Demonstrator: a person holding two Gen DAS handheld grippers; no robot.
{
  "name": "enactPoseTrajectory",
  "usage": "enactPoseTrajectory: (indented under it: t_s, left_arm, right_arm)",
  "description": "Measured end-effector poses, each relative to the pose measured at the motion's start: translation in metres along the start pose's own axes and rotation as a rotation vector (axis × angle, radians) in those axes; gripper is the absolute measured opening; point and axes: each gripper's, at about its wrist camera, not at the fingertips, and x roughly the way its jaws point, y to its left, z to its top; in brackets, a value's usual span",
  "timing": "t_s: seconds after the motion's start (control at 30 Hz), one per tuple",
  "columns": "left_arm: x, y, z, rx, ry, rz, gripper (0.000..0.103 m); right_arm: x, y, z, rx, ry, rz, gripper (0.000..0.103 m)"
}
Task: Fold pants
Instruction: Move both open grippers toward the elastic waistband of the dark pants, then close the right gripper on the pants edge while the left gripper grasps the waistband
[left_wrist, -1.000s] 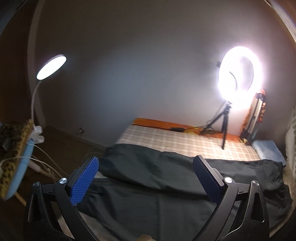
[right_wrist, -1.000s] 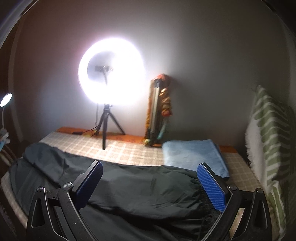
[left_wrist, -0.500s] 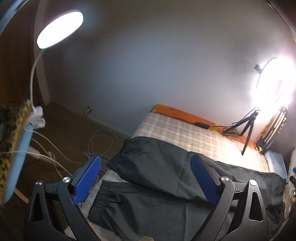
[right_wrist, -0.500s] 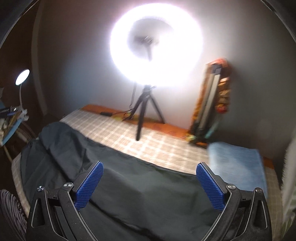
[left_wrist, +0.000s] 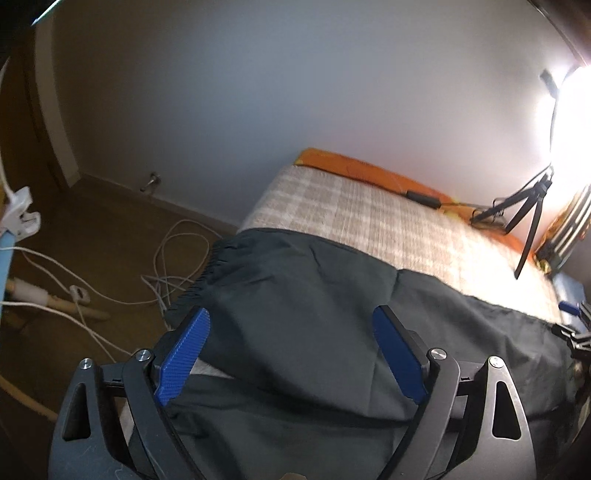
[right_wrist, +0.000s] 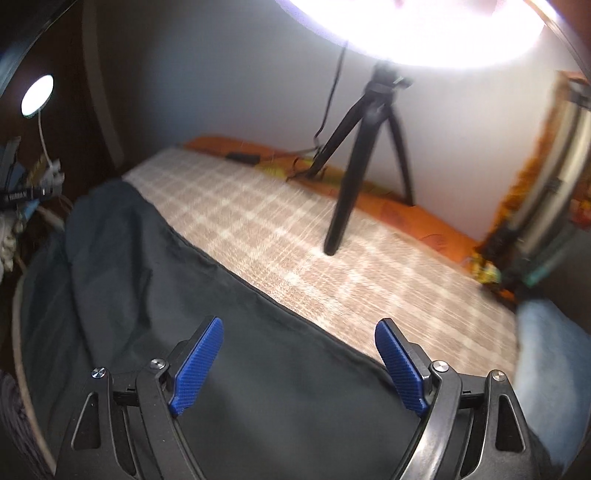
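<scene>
Both hand-held grippers have dropped toward the bed since a second ago, so the ring light that filled each view now sits at the frame's edge and the dark pants fill the foreground.

Left wrist view: the left gripper hangs over the pants, its two blue pads wide apart but closing, with cloth lying below and nothing pinched between them. The pants lie spread across the checked bedcover, their gathered elastic hem reaching the bed's near-left edge. One orange strip of bedding runs along the wall. One black tripod stands on the bedcover at the far right under the glare of the ring light, well clear of the pants. On the floor to the left, white cables loop in a tangle; how many there are cannot be told. At the far right edge, part of the other gripper shows, dark and small.

Right wrist view: the right gripper hovers over the pants, jaws likewise apart and closing, gripping nothing. One tripod rises from the bedcover just beyond the pants' far edge. One light blue folded cloth lies at the right, beside the pants. One small round lamp glows at the far left. Motion blur softens the leaning bundle at the right wall.
</scene>
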Motion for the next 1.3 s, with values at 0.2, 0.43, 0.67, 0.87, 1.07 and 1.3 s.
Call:
enactPoseTrajectory:
  t_s: [0.2, 0.43, 0.67, 0.87, 1.07, 1.3]
  left_arm:
    - [0.024, -0.005, -0.002, 0.014, 0.034, 0.010, 0.089]
    - [0.047, -0.004, -0.004, -0.003, 0.065, 0.009, 0.089]
    - [0.060, 0.002, -0.007, -0.054, 0.098, -0.006, 0.090]
    - [0.051, 0.014, 0.001, -0.116, 0.091, -0.024, 0.091]
    - [0.041, 0.031, 0.017, -0.218, 0.081, -0.066, 0.091]
    - [0.050, 0.030, 0.023, -0.354, 0.132, -0.162, 0.091]
  right_arm:
    - [0.046, 0.000, 0.005, -0.066, 0.082, 0.052, 0.087]
    - [0.072, 0.000, 0.000, -0.094, 0.109, 0.093, 0.092]
    - [0.063, 0.007, -0.003, -0.100, 0.083, 0.128, 0.051]
    - [0.047, 0.017, -0.002, -0.086, 0.078, 0.122, 0.004]
    - [-0.020, 0.026, -0.007, -0.047, -0.056, 0.149, 0.001]
    - [-0.086, 0.070, -0.042, -0.142, -0.128, 0.156, 0.001]
